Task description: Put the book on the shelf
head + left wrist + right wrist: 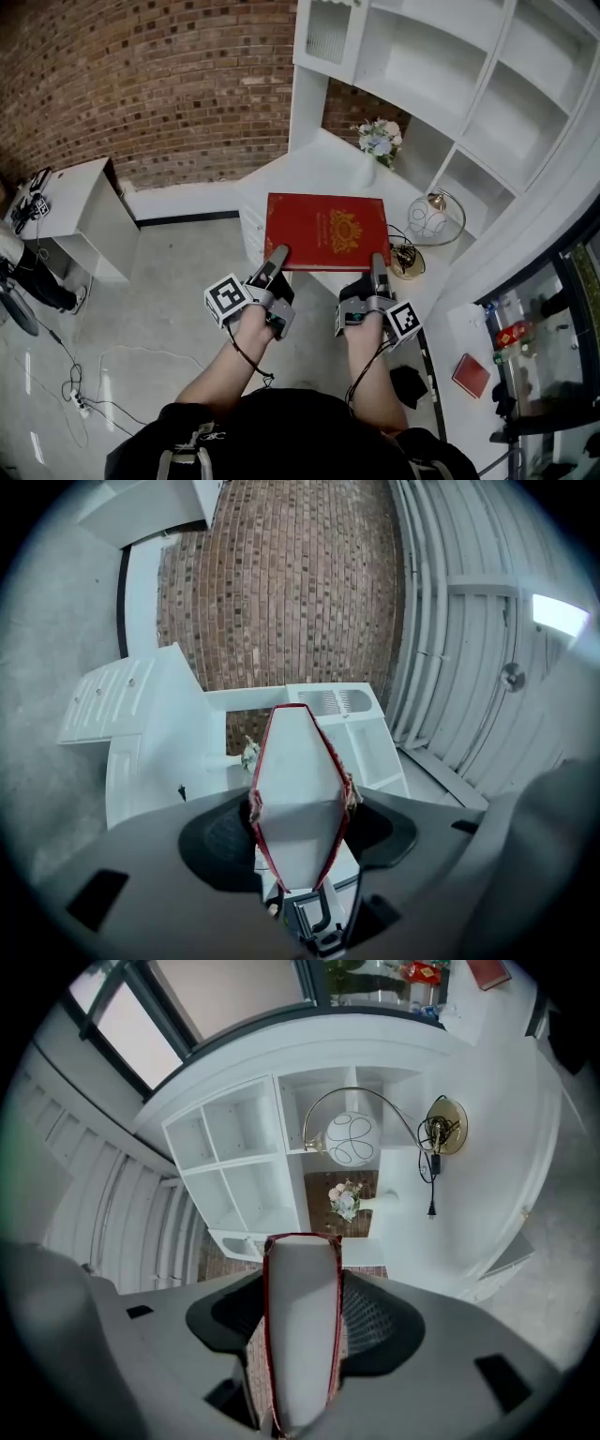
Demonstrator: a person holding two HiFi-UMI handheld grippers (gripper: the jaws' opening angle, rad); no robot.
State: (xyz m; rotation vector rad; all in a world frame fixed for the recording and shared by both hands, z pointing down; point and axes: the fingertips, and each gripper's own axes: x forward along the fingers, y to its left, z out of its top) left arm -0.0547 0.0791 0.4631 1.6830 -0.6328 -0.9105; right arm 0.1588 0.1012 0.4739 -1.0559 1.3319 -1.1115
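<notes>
A large red book (324, 230) with a gold emblem is held flat over the white counter (309, 169), its near edge gripped at both corners. My left gripper (278, 255) is shut on the near left corner and my right gripper (379, 263) on the near right corner. In the left gripper view the book's white page edge (298, 789) stands upright between the pads of the left gripper (300, 808). The right gripper view shows the same page edge (302, 1335) clamped in the right gripper (302, 1316). The white shelf unit (450, 84) rises behind the counter with open compartments.
A vase of flowers (378, 141) stands at the back of the counter. A globe lamp (428, 217) with a brass base (407, 261) and cord sits right of the book. A low white cabinet (80, 220) stands at left; a small red book (470, 375) lies at right.
</notes>
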